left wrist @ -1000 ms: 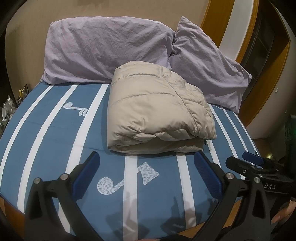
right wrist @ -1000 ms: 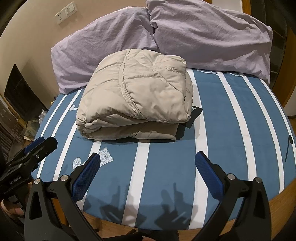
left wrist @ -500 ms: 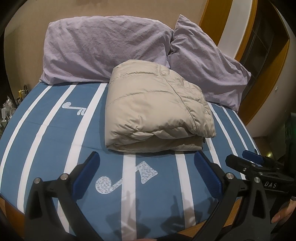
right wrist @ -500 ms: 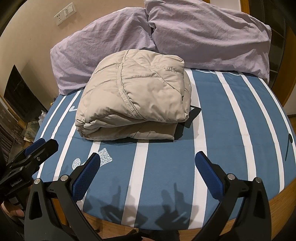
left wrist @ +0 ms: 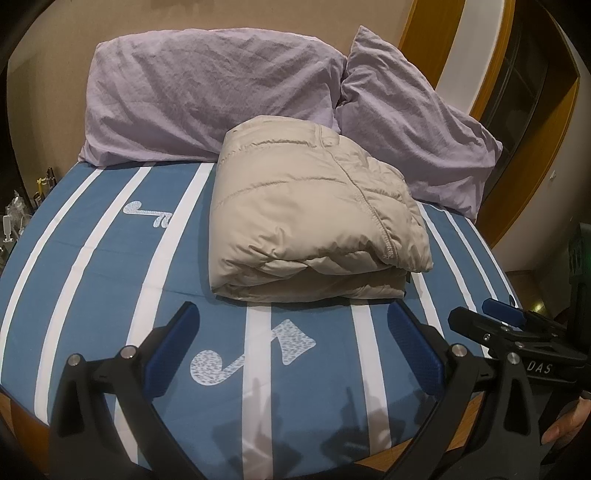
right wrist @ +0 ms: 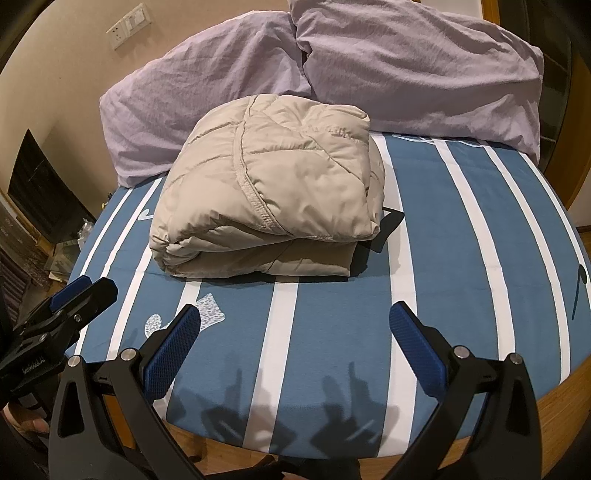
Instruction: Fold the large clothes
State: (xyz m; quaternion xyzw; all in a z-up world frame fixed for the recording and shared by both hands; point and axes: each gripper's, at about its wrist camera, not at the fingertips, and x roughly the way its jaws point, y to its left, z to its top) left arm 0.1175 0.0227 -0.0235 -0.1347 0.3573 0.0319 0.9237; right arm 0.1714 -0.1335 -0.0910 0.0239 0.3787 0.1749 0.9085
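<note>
A beige padded jacket [left wrist: 310, 214] lies folded into a thick bundle on the blue bed sheet with white stripes [left wrist: 92, 266]; it also shows in the right wrist view [right wrist: 269, 192]. My left gripper [left wrist: 293, 332] is open and empty, held over the near part of the bed, short of the bundle. My right gripper [right wrist: 295, 332] is open and empty, also short of the bundle, over the near bed edge. Each gripper shows in the other's view: the right one [left wrist: 517, 332] at the right edge, the left one [right wrist: 62, 310] at the left edge.
Two lilac pillows [left wrist: 207, 96] [left wrist: 417, 136] lean on the wall behind the jacket. A dark strap [right wrist: 388, 229] sticks out under the jacket's right side. The wooden bed frame [right wrist: 554, 406] runs along the near edge. A wall socket [right wrist: 127, 26] is at upper left.
Both views have drifted slightly, so the jacket sits a little lower and more left in frame. The jacket itself has not moved and both grippers stay open.
</note>
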